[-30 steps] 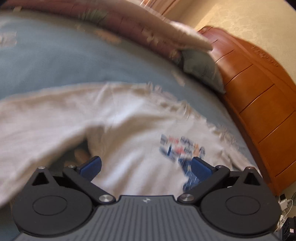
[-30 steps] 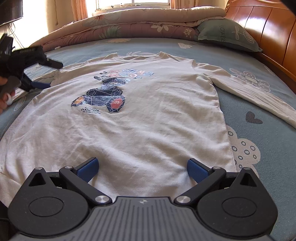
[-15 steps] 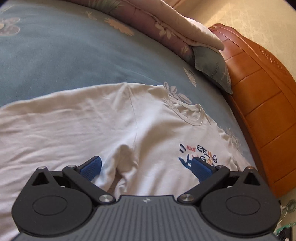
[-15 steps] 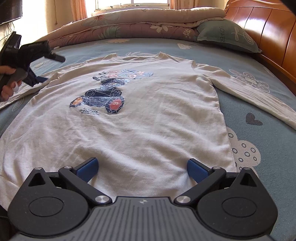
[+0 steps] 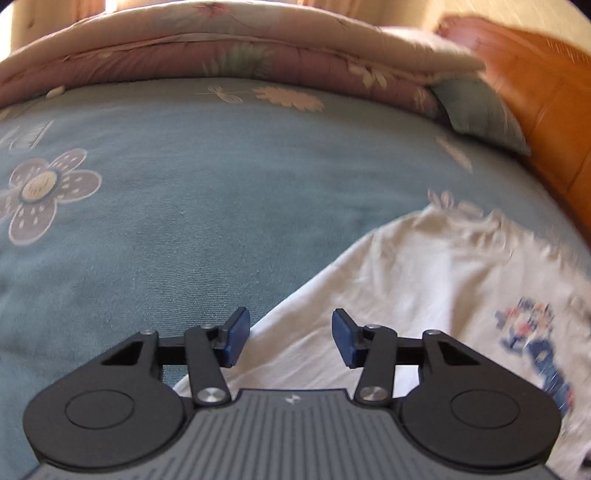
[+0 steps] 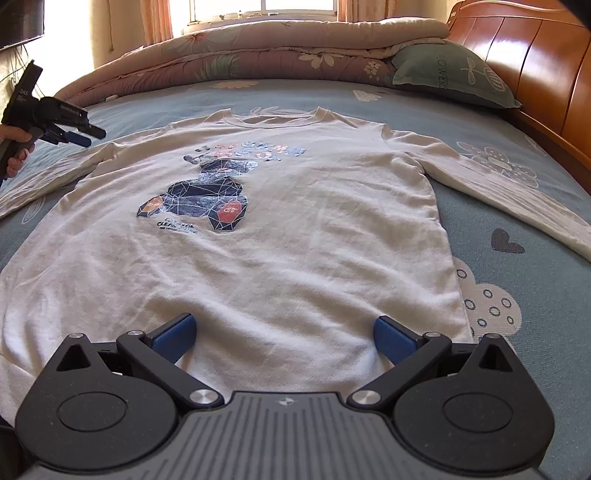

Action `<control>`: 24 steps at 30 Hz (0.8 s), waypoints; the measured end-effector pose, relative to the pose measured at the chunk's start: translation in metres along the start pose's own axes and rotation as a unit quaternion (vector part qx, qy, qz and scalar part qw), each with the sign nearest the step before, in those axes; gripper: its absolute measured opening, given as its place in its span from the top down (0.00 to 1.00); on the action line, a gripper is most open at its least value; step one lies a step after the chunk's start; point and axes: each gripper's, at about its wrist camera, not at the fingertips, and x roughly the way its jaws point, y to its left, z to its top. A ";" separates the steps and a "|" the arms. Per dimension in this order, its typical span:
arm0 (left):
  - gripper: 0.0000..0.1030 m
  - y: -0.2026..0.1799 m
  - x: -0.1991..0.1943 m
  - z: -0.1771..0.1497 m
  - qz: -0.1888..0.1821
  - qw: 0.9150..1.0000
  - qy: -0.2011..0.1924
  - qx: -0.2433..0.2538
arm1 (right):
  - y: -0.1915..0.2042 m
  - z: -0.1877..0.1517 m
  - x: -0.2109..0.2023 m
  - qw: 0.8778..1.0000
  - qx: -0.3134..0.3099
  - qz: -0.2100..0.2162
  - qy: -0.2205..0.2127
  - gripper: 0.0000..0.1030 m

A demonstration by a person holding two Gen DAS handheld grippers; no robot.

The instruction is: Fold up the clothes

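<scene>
A white long-sleeved shirt (image 6: 295,236) with a dark geometric print lies flat, front up, on the bed, both sleeves spread out. My right gripper (image 6: 284,336) hovers open over the shirt's hem, nothing between its blue pads. My left gripper (image 5: 290,341) is partly open over the edge of the shirt's shoulder (image 5: 424,280), holding nothing. In the right wrist view that left gripper (image 6: 79,138) is held by a hand above the left sleeve (image 6: 48,173). The right sleeve (image 6: 509,199) stretches toward the headboard side.
The bed has a blue flowered sheet (image 6: 535,295). A rolled pink quilt (image 6: 258,55) and a green pillow (image 6: 447,74) lie at the far end. An orange wooden headboard (image 6: 535,62) runs along the right. A dark screen (image 6: 18,18) is at far left.
My left gripper has swung left and away from the shirt body toward the shoulder edge, and its jaws have narrowed. The right gripper has stayed in place.
</scene>
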 end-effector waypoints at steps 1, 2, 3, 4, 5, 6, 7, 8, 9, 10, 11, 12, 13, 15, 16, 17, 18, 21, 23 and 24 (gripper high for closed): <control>0.54 -0.002 0.003 0.000 0.009 1.000 0.004 0.017 | 0.000 0.000 0.000 1.000 0.000 0.000 -0.001 0.00; 0.54 -0.003 0.005 0.001 0.011 0.999 0.006 0.031 | 0.000 0.000 0.000 1.000 0.000 0.000 -0.001 0.00; 0.54 -0.005 0.007 0.001 0.013 0.999 0.009 0.045 | 0.000 0.000 0.001 1.000 0.000 -0.001 -0.002 0.00; 0.54 -0.006 0.008 0.001 0.015 0.998 0.011 0.058 | 0.000 0.000 0.001 1.000 0.000 -0.001 -0.003 0.00; 0.54 -0.008 0.009 0.001 0.017 0.997 0.015 0.069 | 0.000 0.000 0.001 1.000 0.000 -0.001 -0.003 0.00; 0.54 -0.010 0.010 0.001 0.019 0.997 0.018 0.079 | 0.000 0.000 0.001 1.000 0.000 -0.001 -0.004 0.00; 0.54 -0.013 0.009 0.000 0.020 0.996 0.021 0.086 | 0.000 0.000 0.001 1.000 0.000 -0.001 -0.004 0.00; 0.60 -0.016 0.008 -0.001 0.020 0.995 0.023 0.096 | 0.000 0.000 0.001 1.000 0.000 -0.001 -0.004 0.00; 0.64 -0.020 0.007 -0.002 0.021 0.994 0.024 0.107 | 0.000 0.000 0.001 1.000 0.000 -0.001 -0.004 0.00; 0.73 -0.024 0.007 -0.002 0.023 0.993 0.025 0.117 | 0.000 0.000 0.001 1.000 0.001 -0.001 -0.004 0.00; 0.80 -0.028 0.006 -0.004 0.029 0.992 0.023 0.124 | 0.000 0.000 0.001 1.000 0.001 -0.001 -0.004 0.00; 0.82 -0.032 0.005 -0.005 0.036 0.991 0.021 0.131 | 0.000 0.000 0.001 1.000 0.001 -0.001 -0.004 0.00; 0.88 -0.035 0.004 -0.005 0.042 0.990 0.019 0.135 | 0.000 0.000 0.001 1.000 0.001 -0.001 -0.004 0.00; 0.94 -0.034 0.004 -0.001 0.054 0.990 0.012 0.131 | 0.000 0.000 0.001 1.000 0.001 -0.001 -0.003 0.00; 0.97 -0.034 0.004 0.001 0.060 0.990 0.008 0.129 | 0.000 0.001 0.001 1.000 0.001 -0.001 -0.003 0.00; 0.99 -0.033 0.004 0.003 0.066 0.990 0.005 0.127 | 0.000 0.001 0.001 1.000 0.001 -0.001 -0.003 0.00; 0.99 -0.033 0.004 0.005 0.072 0.989 0.001 0.126 | 0.000 0.001 0.001 1.000 0.001 -0.001 -0.002 0.00; 1.00 -0.032 0.005 0.010 0.089 0.989 -0.009 0.120 | 0.000 0.001 0.001 1.000 0.002 -0.001 -0.002 0.00; 1.00 -0.029 0.007 0.015 0.100 0.989 -0.012 0.111 | 0.000 0.001 0.001 1.000 0.002 0.000 -0.001 0.00; 1.00 -0.026 0.008 0.018 0.102 0.989 -0.012 0.105 | 0.000 0.001 0.001 1.000 0.002 0.000 -0.001 0.00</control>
